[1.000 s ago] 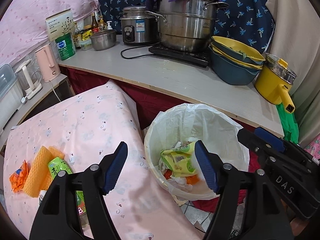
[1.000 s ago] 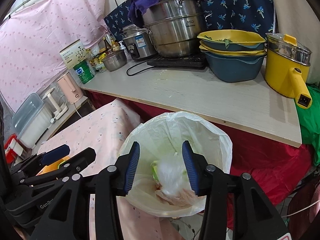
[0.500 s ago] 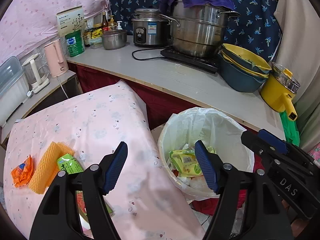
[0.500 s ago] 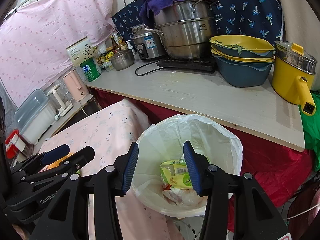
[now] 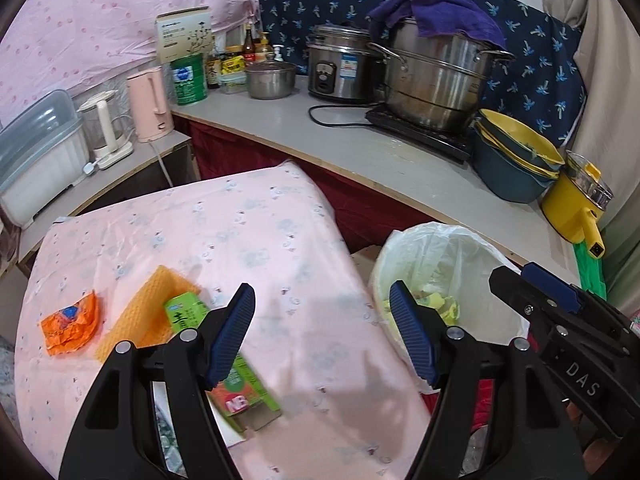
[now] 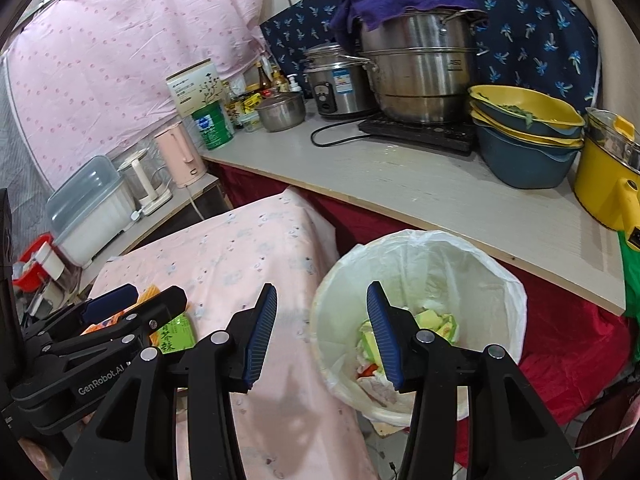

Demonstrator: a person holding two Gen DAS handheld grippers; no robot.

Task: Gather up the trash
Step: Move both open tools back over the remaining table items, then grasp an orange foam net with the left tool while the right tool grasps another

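Three pieces of trash lay at lower left: an orange wrapper (image 5: 70,324), a yellow cloth (image 5: 140,320) and a green carton (image 5: 224,364), possibly a tea box. Both the left gripper (image 5: 320,336) and the right gripper (image 6: 322,336) were released and empty beside the lined bin (image 6: 500,280). A fresh pickup was judged next, starting with the carton.

Black grippers (image 5: 322,336), ribbed blue pads (image 5: 232,332)

Pink sheet wall (image 5: 80,28), grey counter (image 5: 360,148)
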